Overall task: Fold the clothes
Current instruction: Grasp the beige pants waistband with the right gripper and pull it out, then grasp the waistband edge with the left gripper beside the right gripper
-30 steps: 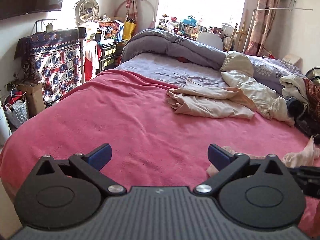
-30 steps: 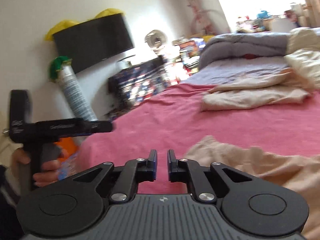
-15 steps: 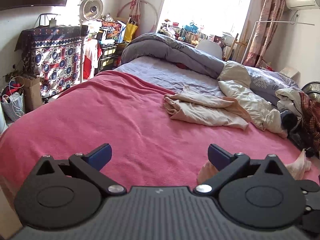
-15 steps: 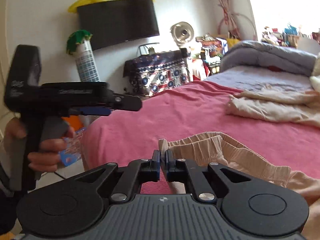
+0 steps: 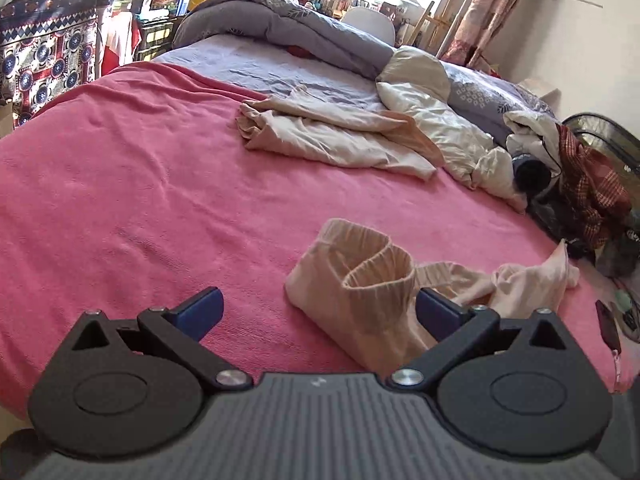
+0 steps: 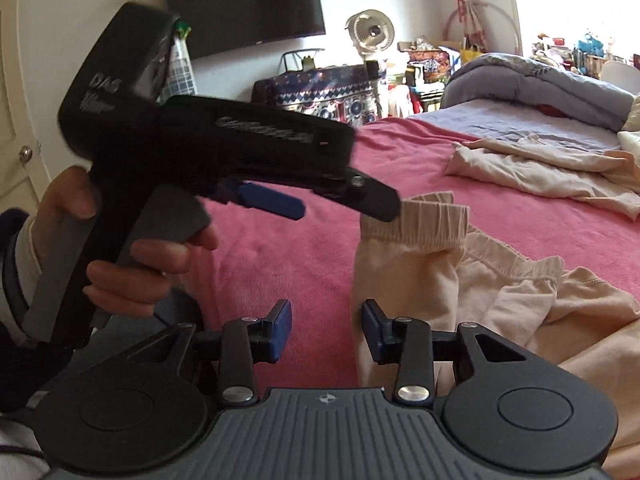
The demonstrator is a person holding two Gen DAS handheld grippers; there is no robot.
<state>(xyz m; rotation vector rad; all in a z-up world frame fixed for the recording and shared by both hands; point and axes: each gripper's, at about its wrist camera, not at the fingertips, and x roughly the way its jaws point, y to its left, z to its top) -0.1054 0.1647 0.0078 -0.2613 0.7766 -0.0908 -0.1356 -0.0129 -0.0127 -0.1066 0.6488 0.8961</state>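
We find the peach trousers [image 5: 372, 300] lying crumpled on the pink blanket [image 5: 140, 184] at the near edge of the bed, their elastic waistband standing up; the left gripper [image 5: 318, 308] has its jaws wide apart with that cloth between them but not pinched. The right gripper [image 6: 326, 330] has just been opening: its jaws stand partly apart, the waistband edge just beside the right pad, unclamped. In the right wrist view, the left hand [image 6: 132, 256] and its tool screen the bed's left side; further back lie a beige garment [image 5: 340, 136], a cream quilt [image 5: 452, 136] and a grey duvet [image 5: 288, 28].
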